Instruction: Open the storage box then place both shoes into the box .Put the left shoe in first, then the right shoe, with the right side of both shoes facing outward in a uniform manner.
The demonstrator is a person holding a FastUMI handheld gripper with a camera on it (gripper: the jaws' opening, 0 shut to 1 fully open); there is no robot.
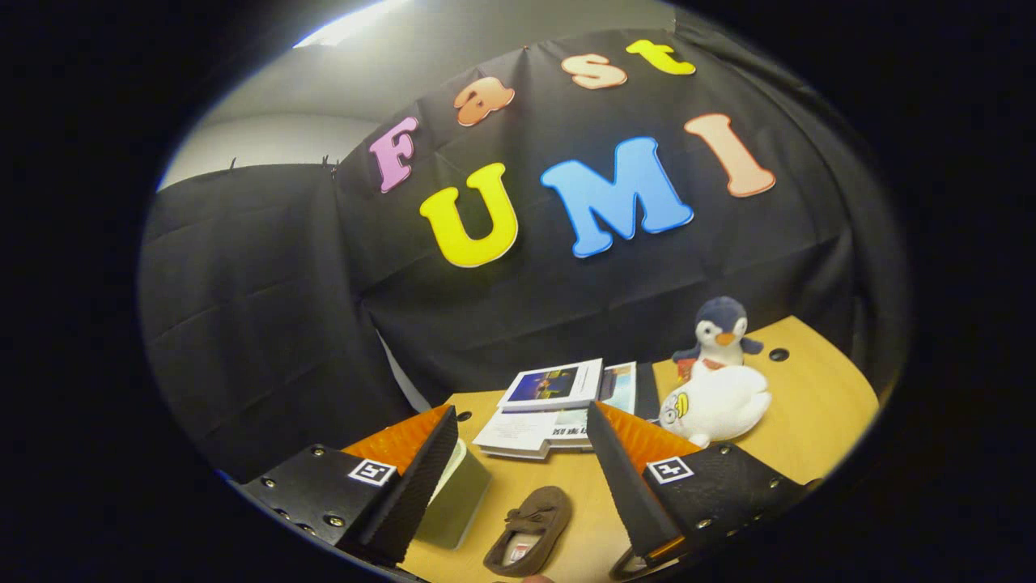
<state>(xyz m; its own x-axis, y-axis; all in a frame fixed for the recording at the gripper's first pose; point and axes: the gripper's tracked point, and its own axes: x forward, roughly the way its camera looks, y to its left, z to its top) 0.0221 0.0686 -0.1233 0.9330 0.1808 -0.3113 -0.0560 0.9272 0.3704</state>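
Brown suede-like moccasin, one shoe (529, 529), catalogued first: we find it lying on the wooden worktop (809, 437) between the two fingers of the hand-held gripper (511, 453), low and near, its opening facing up and its toe pointing away from us. We cannot tell whether it is the left or the right shoe.

Hand-held gripper: fingers spread well apart, nothing held, raised above the worktop.

Pale greenish box-like item (455, 502), just beside the left finger and partly hidden by it. We take it for the storage box, though we cannot confirm that, nor whether it is open.

Stack of books and booklets (554, 405), just beyond the fingertips, touching nothing of the task's.

White plush toy (716, 405), beside the right finger's far end; behind it a penguin plush (720, 332), upright, near the cloth wall.

Step in hand, as we judge it: opening the box comes first, so the shoe should wait. To do it well we would swing toward the pale item, bring it fully between the fingers, and find its lid edge before closing. Afterwards, check the shoe's side before gripping, and take it at the heel collar so it can be turned right side outward.
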